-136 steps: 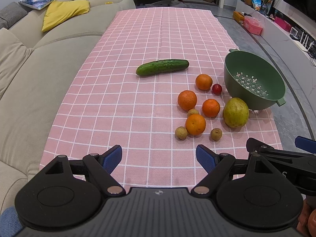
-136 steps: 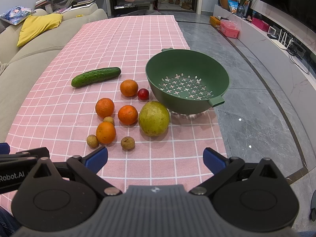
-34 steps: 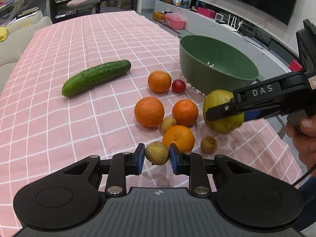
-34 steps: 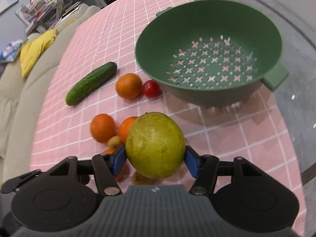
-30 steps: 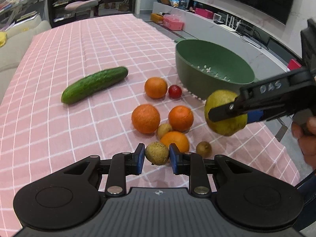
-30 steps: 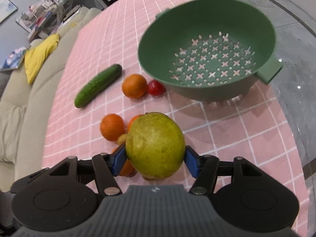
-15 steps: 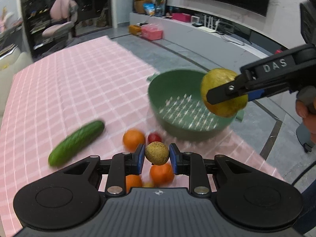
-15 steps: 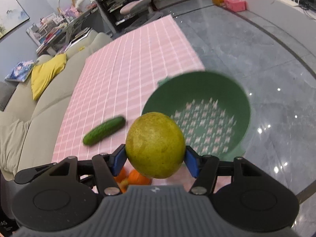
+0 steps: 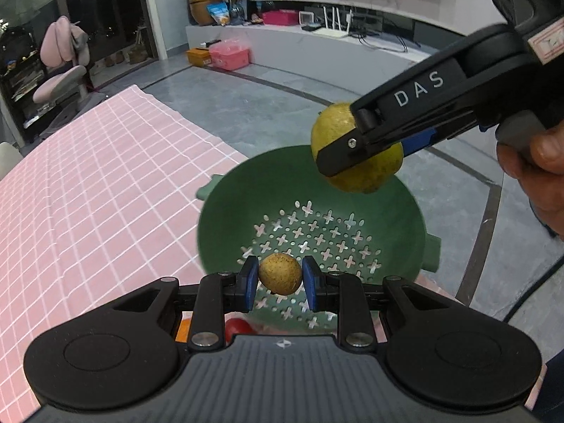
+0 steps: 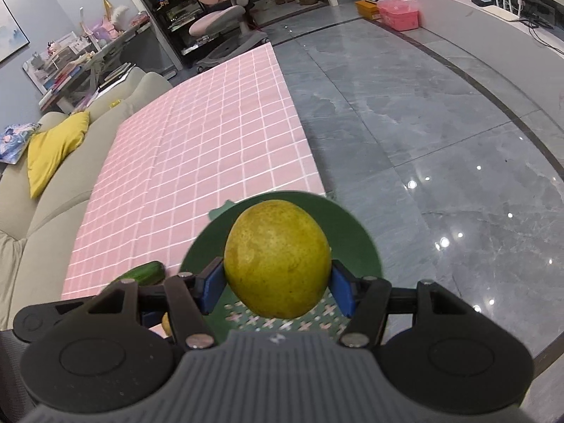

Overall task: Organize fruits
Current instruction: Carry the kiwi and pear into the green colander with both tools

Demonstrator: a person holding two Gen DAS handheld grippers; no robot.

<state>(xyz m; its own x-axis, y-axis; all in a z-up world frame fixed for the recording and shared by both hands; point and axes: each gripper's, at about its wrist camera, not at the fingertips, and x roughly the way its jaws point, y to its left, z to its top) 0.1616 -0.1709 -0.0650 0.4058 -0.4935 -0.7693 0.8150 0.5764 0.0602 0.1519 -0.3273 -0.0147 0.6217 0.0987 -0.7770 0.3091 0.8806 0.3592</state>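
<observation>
Green plastic colander (image 9: 225,218), its floor pierced with cross-shaped holes, sits half hidden behind both tools. The left gripper (image 9: 280,278) jaws clench a small round brownish fruit (image 9: 280,274) above it; the right gripper (image 10: 278,289) jaws grasp a speckled yellow-green pear (image 10: 277,259). A cucumber (image 10: 148,272) tip peeks out, the rest cut off

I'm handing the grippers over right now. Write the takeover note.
Left gripper: shut on a small brown fruit, above the green colander.
Right gripper: shut on the yellow-green pear, also above the colander.
Colander holds no fruit yet.
A small red fruit and an orange show on the pink checked cloth; the cucumber too.
Left to do: drop both fruits in, then fetch what remains.
</observation>
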